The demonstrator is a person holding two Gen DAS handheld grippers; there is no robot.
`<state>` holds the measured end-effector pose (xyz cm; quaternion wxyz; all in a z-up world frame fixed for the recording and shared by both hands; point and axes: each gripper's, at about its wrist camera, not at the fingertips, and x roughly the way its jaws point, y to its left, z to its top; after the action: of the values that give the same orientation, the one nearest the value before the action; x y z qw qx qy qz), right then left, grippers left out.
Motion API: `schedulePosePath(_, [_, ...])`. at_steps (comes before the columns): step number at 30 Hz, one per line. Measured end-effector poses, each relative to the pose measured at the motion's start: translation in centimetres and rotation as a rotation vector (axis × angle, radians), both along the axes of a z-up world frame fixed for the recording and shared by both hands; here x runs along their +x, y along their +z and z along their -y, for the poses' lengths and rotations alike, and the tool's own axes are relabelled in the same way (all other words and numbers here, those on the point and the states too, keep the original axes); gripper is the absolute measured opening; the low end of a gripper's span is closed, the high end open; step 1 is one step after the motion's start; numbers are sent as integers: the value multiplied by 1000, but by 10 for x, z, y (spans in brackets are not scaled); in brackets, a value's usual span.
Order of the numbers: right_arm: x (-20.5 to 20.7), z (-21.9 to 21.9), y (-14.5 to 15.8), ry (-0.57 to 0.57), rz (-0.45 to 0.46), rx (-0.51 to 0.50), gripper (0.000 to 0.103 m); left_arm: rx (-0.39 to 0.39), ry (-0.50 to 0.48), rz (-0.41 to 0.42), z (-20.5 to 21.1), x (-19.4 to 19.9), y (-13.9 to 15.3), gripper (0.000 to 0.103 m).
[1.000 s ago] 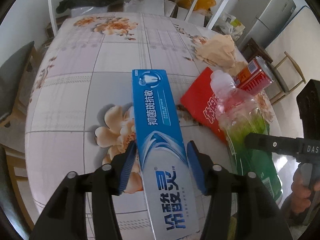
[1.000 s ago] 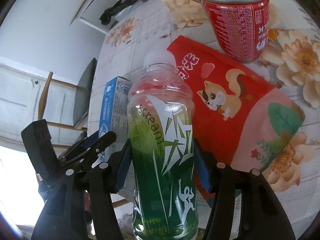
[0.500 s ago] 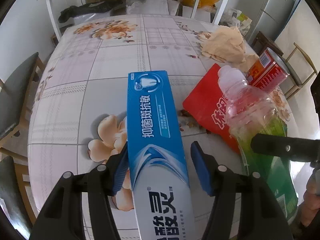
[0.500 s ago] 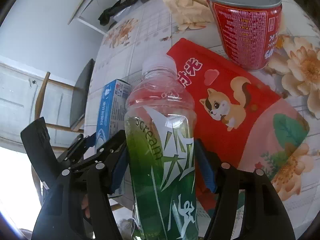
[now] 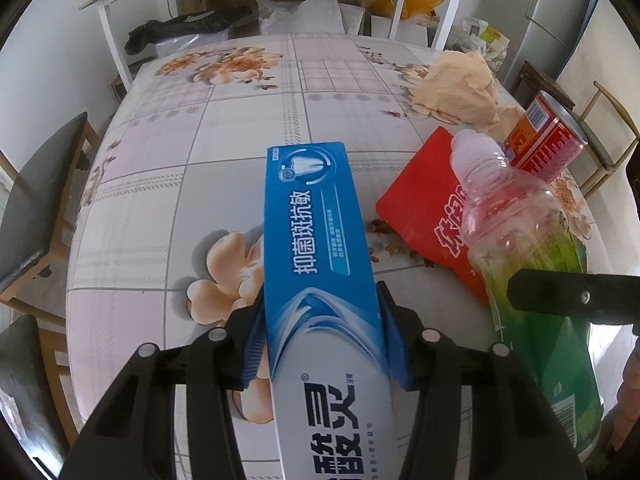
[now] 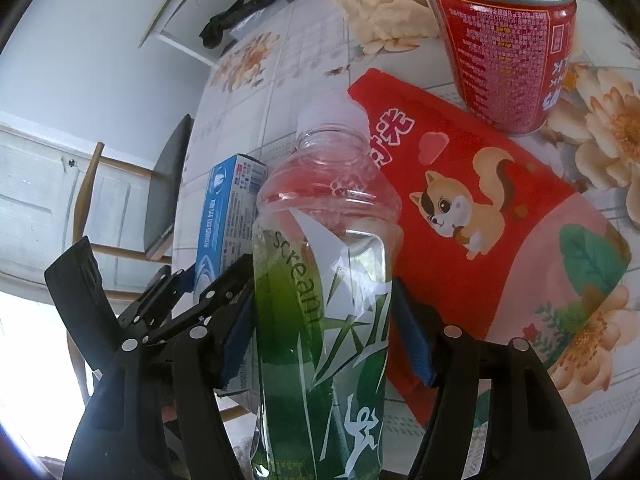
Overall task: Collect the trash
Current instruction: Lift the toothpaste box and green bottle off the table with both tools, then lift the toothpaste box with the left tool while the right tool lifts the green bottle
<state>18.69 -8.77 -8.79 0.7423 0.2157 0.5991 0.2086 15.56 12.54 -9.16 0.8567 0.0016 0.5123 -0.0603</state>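
Left wrist view: the left gripper [image 5: 320,336] has just been closing and is clamped on the toothpaste box [image 5: 320,264], raised at a slant over the floral tabletop [image 5: 160,184]. Left to collect, by my reading: the red snack pouch [image 5: 424,208], red can [image 5: 548,140] and crumpled paper [image 5: 460,88] at far right.

Right wrist view: the right gripper [image 6: 324,336], angled downward, has just been easing wider, yet its blue pads sit against the green bottle [image 6: 324,300]. Pouch and can lie beyond it; no bin shows.
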Motion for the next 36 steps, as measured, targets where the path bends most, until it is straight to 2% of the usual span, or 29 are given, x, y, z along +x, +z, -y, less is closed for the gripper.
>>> schedulePosePath(11, [-2,5,-4,-17,-12,23,58,5,2,4,-1,0,1,48])
schedulePosePath(36, [-14,13,7,-20,17,36,57,29,17,65,0,-13,18,48])
